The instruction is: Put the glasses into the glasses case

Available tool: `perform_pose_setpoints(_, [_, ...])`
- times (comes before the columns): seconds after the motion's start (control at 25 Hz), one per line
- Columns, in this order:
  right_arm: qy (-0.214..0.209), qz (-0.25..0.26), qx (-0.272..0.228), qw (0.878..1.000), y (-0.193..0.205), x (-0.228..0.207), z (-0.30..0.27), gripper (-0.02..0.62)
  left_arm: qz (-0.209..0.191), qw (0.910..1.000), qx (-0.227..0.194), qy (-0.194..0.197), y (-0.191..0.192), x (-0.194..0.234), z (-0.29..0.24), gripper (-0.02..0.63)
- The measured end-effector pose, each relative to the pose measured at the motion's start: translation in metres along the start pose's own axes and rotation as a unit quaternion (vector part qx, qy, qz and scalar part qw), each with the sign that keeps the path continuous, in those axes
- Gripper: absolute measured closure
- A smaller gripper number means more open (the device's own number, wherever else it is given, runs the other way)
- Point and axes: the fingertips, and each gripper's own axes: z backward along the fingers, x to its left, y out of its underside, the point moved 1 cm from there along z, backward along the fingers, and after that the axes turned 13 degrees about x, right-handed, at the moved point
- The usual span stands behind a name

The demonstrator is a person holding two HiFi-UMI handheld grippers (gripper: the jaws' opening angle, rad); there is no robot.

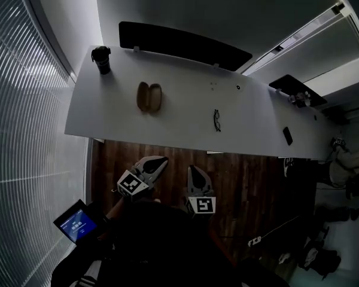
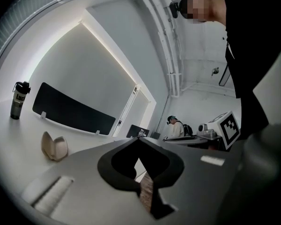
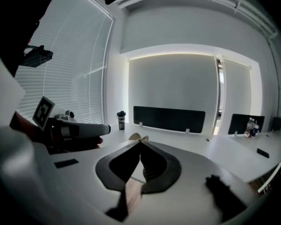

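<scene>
Basically unstarted: glasses (image 1: 216, 120) lie 3 o'clock of open case (image 1: 149, 97) on worktop (image 1: 185, 88).
L tongs (image 1: 160, 162), R tongs (image 1: 190, 170) clenched, empty; pickup + insertion left.

The right hand-held gripper (image 3: 140, 143), jaws together, points at the open glasses case (image 3: 136, 136).

The head view is looking steeply down on the bench (image 1: 185, 94). Both gripper views are looking low across it, sharing the glasses case (image 2: 54, 146).
</scene>
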Motion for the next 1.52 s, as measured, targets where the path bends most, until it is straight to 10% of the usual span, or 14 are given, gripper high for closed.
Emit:
perform_pose_setpoints(0.72, [-0.025, 0.005, 0.034, 0.999, -0.023, 0.031, -0.087, 0.589, 0.008, 0.9987, 0.014, -0.049, 0.003, 0.118, 0.05, 0.601])
perform_pose_setpoints(1.52, [0.001, -0.072, -0.002, 0.997, -0.027, -0.137, -0.135, 0.589, -0.034, 0.9959, 0.073, -0.041, -0.043, 0.1, -0.089, 0.601])
